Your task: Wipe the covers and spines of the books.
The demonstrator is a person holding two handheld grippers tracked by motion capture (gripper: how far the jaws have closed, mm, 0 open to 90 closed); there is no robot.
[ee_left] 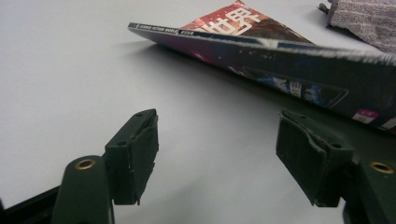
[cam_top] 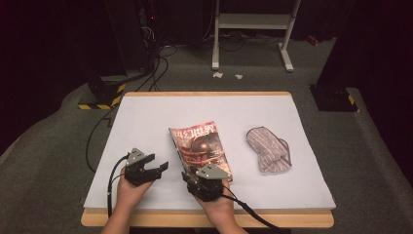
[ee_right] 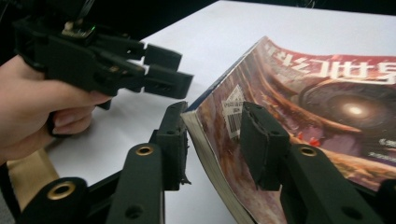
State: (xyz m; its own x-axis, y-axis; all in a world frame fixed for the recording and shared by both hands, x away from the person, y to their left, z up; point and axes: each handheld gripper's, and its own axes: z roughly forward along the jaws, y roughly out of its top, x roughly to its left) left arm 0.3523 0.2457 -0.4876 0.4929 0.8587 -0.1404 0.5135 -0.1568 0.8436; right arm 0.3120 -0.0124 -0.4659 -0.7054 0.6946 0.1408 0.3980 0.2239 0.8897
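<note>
The right gripper [ee_right: 212, 144] is straddling the near corner of the glossy red-covered magazine [cam_top: 202, 146] lying mid-table, jaws parted, not pinching it; the left gripper [ee_left: 217, 158] is idling wide open beside it, so lifting's not started

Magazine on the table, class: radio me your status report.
Right gripper open astride magazine corner, pads clear. Left gripper open, empty, beside it. Striped cloth well apart; nothing in the way.
</note>
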